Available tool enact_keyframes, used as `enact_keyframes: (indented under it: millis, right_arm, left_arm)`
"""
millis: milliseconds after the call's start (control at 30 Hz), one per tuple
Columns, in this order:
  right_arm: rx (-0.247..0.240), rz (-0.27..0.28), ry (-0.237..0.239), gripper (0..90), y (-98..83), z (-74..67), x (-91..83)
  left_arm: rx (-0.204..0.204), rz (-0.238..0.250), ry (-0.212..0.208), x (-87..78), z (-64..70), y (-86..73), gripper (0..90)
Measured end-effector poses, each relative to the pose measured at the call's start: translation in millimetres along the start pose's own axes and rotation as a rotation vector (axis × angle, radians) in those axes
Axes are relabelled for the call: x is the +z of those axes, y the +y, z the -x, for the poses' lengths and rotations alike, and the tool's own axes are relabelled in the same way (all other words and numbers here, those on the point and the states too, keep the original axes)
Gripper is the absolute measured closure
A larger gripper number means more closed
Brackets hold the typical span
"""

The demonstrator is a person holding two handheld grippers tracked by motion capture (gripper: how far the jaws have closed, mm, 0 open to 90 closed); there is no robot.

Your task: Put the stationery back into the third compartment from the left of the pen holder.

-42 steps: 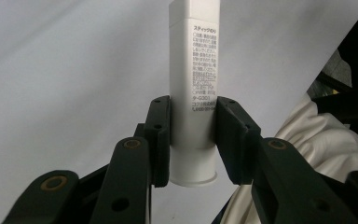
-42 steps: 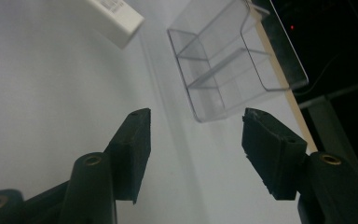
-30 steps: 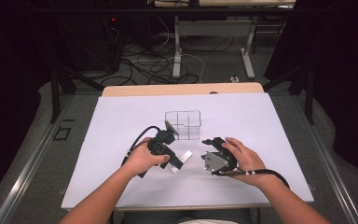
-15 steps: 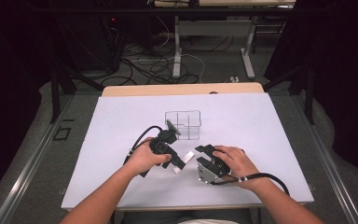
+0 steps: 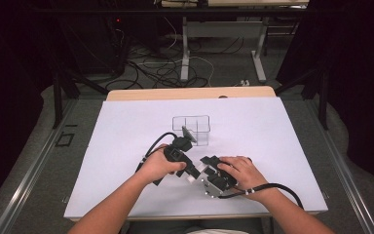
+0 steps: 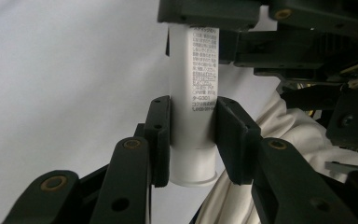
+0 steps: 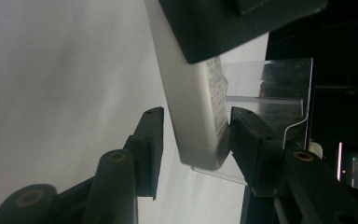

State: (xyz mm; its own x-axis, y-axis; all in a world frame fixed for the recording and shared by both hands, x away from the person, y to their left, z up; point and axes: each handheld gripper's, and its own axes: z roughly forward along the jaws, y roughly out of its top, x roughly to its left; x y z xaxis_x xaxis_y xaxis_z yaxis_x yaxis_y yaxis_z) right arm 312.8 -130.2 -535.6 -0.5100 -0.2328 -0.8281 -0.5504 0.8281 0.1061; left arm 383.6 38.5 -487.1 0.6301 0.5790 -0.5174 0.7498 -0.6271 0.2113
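Left gripper point(image 5: 191, 174), near centre of the white worktop point(image 5: 117, 146): jaws clenched on a white tube point(image 6: 193, 88) with printed text, gripped near its capless round end, as the left gripper view shows. The tube spans the small gap between the two grippers, just above the worktop. Right gripper point(image 5: 205, 165), just right of the left: jaws have just been closing, with the tube's other end point(image 7: 191, 107) between them; one pad touches it, the other stands apart. Far of both, a clear compartmented box point(image 5: 191, 127) stands on the worktop.
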Motion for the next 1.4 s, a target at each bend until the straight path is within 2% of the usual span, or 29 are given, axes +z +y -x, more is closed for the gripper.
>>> enact_keyframes:
  millis: [133, 300, 333, 367, 433, 533, 700, 967, 1100, 1233, 1367, 1400]
  right_arm:
    - [-0.028, 0.008, -0.008, 57.5, 1.3, -2.0, 0.9]
    - [-0.064, 0.005, 0.006, 60.6, 3.5, -3.2, 0.8]
    - [-0.06, 0.012, -0.017, 61.4, 3.6, -5.3, 1.4]
    - [-0.072, 0.004, 0.007, 62.1, 4.2, -4.3, 1.1]
    - [-0.081, 0.004, 0.009, 63.2, 4.9, -4.7, 0.9]
    - [-0.072, -0.006, 0.01, 64.2, 5.2, -6.6, 0.9]
    - [-0.098, -0.007, 0.012, 65.7, 5.9, -7.1, 1.7]
    - [-0.095, -0.007, 0.014, 66.0, 5.2, -7.4, 1.7]
    - [-0.1, -0.008, 0.014, 66.1, 5.1, -7.2, 2.0]
    - [-0.081, -0.019, 0.016, 66.1, 4.2, -8.4, 2.3]
    - [-0.102, -0.028, 0.027, 66.1, 4.2, -7.4, 2.6]
    - [-0.082, -0.025, 0.017, 66.2, 3.7, -9.1, 2.8]
  left_arm:
    - [0.004, -0.009, -0.001, 3.4, 2.3, 2.6, 67.5]
    - [0.0, -0.015, 0.0, 5.5, 1.9, 4.0, 67.5]
    - [-0.001, -0.014, -0.001, 5.5, 2.0, 4.1, 67.5]
    - [0.0, -0.014, -0.002, 5.8, 2.1, 4.2, 67.5]
    - [0.0, -0.016, -0.002, 6.0, 2.5, 4.1, 67.5]
    - [-0.001, -0.014, 0.001, 6.4, 2.6, 4.2, 67.5]
    - [0.002, -0.014, 0.002, 6.5, 2.4, 4.1, 67.4]
    - [-0.009, -0.007, -0.003, 6.5, 2.3, 3.9, 66.6]
    - [-0.019, 0.012, -0.022, 6.0, 2.6, 3.5, 57.8]
    - [-0.026, 0.039, -0.032, 2.6, 1.3, 2.1, 54.1]
    - [-0.043, 0.072, -0.035, -2.7, -1.2, -0.6, 50.9]
    - [-0.047, 0.08, -0.033, -4.1, -1.8, -1.6, 50.4]
